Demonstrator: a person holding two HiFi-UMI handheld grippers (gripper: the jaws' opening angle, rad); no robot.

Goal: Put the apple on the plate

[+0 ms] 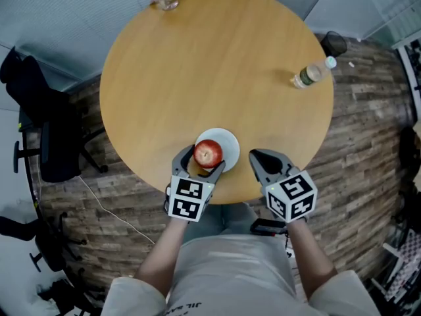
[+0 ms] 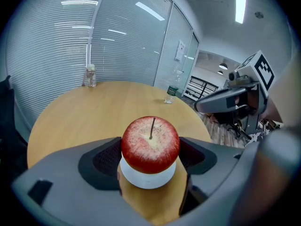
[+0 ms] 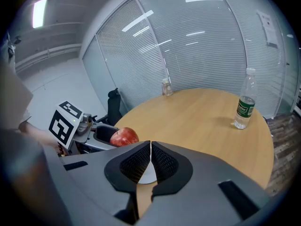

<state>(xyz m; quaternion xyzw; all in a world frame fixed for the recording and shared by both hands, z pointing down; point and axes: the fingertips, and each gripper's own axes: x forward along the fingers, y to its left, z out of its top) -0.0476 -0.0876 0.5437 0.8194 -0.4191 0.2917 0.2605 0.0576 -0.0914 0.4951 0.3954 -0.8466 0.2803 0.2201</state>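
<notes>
We grip the apple (image 1: 208,153) in our left gripper (image 1: 199,162), lower centre of the frame, just over the white plate (image 1: 229,141) for setting it down; our right gripper (image 1: 256,158) waits closed, empty

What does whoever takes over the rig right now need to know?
Left tool: shut on the red apple, holding it over the white plate at the near edge of the round table. I cannot tell whether the apple touches the plate.
Right tool: shut and empty, just right of the plate.
Done: the apple is gripped and lined up over the plate.
Left: lower it if there is a gap, open the left tool, then pull back without nudging the apple.
</notes>
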